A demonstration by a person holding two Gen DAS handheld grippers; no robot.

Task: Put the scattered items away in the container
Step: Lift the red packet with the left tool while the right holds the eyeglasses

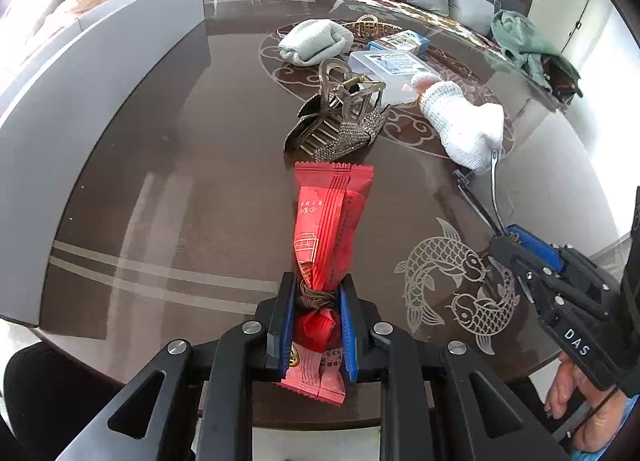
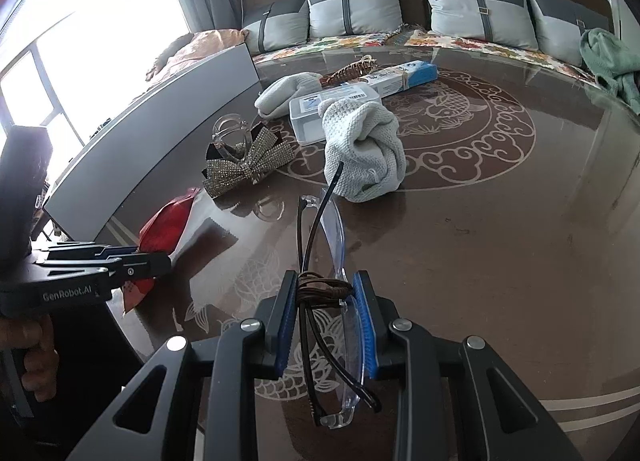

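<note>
Left gripper [image 1: 314, 301], right gripper [image 2: 326, 293]: both clamped, tilted down.

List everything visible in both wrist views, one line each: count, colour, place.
snack packet: 1, red, in left gripper
glasses: 1, clear with dark arms, in right gripper
hair clip: 1, rhinestone bow, mid-table
knit gloves: 2, white, mid-table and behind
plastic box: 1, clear, behind clip
carton: 1, blue-white, far side
container: 1, grey, table's left
table: 1, brown
left gripper: 1, black, shut
right gripper: 1, black, shut
</note>
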